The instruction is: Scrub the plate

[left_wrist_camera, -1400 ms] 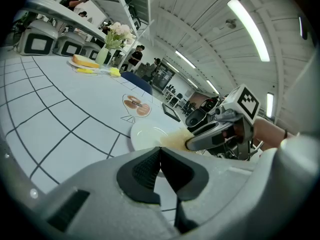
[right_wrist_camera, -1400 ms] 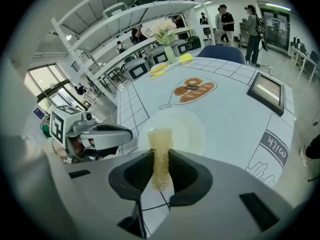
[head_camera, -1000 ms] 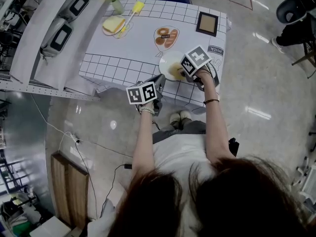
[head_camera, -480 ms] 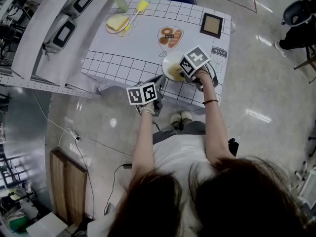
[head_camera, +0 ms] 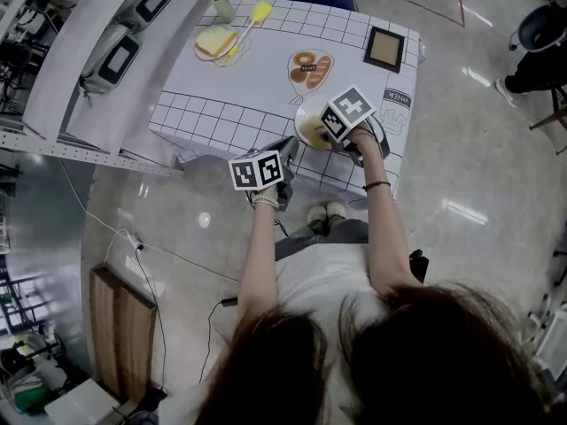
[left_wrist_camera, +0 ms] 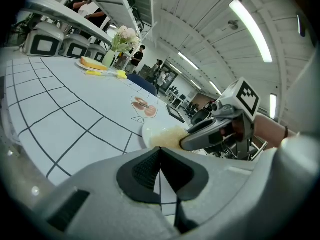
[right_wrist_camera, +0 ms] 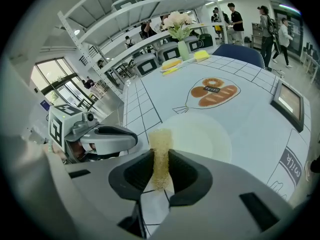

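- The plate [right_wrist_camera: 200, 134] lay on the table [head_camera: 257, 87] near its front edge.
- Only the right gripper view showed the right gripper [right_wrist_camera: 160, 168] pinching a yellow sponge [right_wrist_camera: 160, 149] over the plate's near rim.
- The left gripper [left_wrist_camera: 160, 170] had its jaws pressed together, empty, beside the plate.
- A vase [right_wrist_camera: 184, 49] at the far edge held flowers.

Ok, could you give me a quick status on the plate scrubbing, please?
Right claw shut on sponge, at plate rim. Left claw shut, empty. Nothing in the way.
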